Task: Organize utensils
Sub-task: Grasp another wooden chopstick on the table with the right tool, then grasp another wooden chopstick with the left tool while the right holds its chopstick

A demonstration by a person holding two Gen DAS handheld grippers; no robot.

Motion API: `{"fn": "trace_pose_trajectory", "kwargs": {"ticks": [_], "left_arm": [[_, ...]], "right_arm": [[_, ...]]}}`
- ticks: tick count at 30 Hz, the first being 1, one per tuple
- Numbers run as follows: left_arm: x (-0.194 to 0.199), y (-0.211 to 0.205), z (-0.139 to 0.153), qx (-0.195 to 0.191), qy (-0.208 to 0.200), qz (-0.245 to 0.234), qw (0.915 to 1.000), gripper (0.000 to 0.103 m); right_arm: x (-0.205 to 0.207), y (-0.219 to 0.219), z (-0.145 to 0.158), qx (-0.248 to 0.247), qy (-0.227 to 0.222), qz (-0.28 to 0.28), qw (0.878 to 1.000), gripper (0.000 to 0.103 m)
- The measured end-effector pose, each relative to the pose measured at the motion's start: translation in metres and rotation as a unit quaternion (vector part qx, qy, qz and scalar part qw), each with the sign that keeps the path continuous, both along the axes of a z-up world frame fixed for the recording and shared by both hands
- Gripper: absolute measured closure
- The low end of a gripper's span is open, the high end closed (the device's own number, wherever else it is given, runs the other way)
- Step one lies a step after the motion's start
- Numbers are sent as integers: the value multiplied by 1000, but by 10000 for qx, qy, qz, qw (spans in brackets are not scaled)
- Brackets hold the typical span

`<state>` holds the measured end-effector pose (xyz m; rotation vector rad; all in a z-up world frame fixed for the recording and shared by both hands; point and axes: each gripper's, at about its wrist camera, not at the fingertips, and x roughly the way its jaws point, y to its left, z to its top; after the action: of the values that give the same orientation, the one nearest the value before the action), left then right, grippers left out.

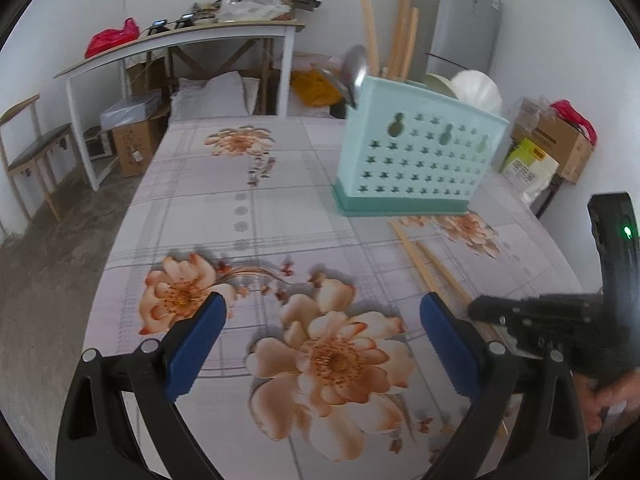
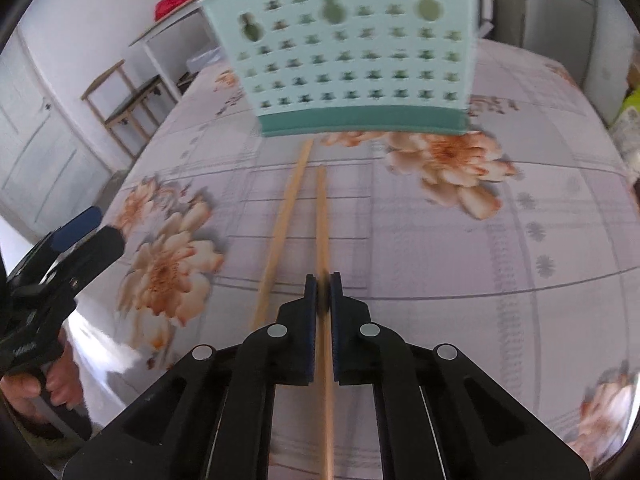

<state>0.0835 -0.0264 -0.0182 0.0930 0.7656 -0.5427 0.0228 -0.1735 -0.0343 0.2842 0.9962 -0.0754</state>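
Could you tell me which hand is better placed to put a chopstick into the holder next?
The right gripper: it is shut on one chopstick, facing the holder. The left gripper is open and empty.

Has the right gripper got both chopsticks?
No, the right gripper is shut on one chopstick; the other chopstick lies free beside it.

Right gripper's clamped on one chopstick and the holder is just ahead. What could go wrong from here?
1. The right gripper pinches the chopstick partway along, so the long free end could swing or slip when lifted.
2. The second chopstick lies close beside it and may get nudged.
3. The holder already holds tall utensils, which could block insertion.
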Motion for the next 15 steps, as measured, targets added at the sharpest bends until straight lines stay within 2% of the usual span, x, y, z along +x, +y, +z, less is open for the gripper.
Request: {"fn": "trace_pose_trajectory", "kwargs": {"ticks": [2,8,11,13,15], "left_arm": [[-3,-6,1,2,-25,-137,9999,8],[-4,-36,0,-83,254,-763,9967,29],[-7,-65,-9,258,454,-1217,9912,36],[-11,-84,-18,628,487,-1420,9867,42],[-14,-94,-24,804,547,-1550,9831,51]], "right_arm": [[-6,-15,1,38,-14,-206,9998,98],[-16,-40,-1,247,-101,-550,9981,99],[-16,-38,-1,161,-136,-546,9983,99],[-17,-37,-2,117,-169,-538,9983,98],[-20,-39,-2,165,-205,-542,9982,98]]}}
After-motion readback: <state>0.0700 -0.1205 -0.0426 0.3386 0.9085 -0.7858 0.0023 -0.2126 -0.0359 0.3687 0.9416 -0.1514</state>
